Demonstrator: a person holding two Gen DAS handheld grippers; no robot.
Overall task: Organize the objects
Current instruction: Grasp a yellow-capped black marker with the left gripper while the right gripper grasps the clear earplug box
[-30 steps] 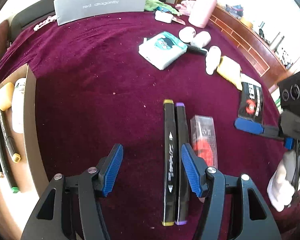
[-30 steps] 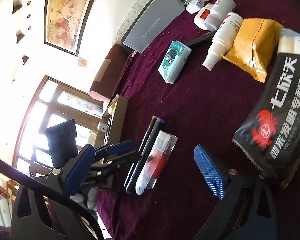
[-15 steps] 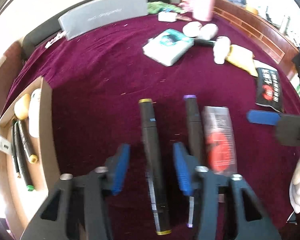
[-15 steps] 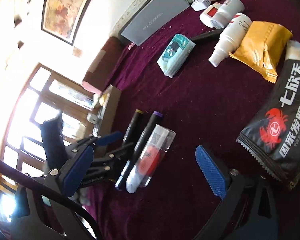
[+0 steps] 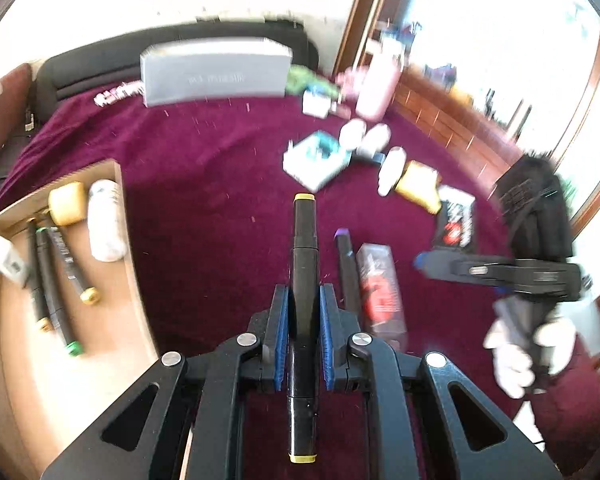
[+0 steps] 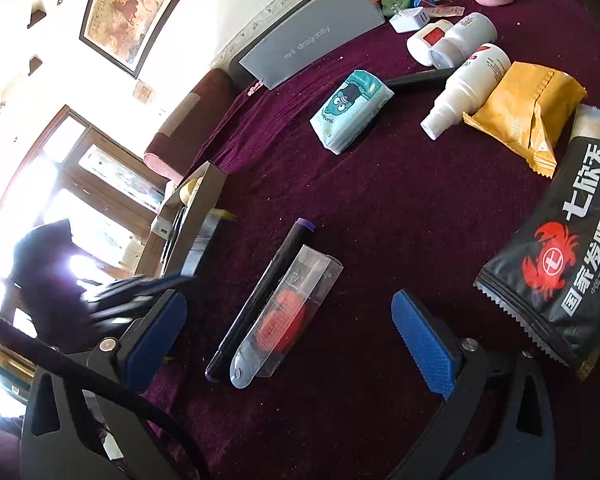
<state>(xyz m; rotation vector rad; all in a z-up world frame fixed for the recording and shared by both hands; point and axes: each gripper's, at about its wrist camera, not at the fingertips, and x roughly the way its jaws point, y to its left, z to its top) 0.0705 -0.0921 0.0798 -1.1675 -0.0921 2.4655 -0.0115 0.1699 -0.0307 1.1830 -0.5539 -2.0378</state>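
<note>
The left gripper [image 5: 303,322] was clamped on a black marker with yellow end caps [image 5: 304,264], its blue pads pressed against the barrel on both sides, and the marker stuck out straight ahead, lifted off the maroon cloth [image 5: 220,200]. The right gripper [image 6: 296,340] had its jaws spread wide with nothing between them, hovering over a purple-capped marker [image 6: 260,300] that lay on the cloth touching a clear plastic package with a red item inside [image 6: 288,316]. To the left stood a cardboard box [image 5: 116,208] holding several markers [image 5: 56,280], a yellow block [image 5: 66,204] and a white bottle [image 5: 106,220]. Farther out on the cloth lay a pale blue tissue pack [image 6: 350,110], a white spray bottle [image 6: 466,88], a yellow packet [image 6: 528,108] and a black pouch with a red crab print [image 6: 556,256]. A grey box [image 6: 312,44] stood at the far edge.
</note>
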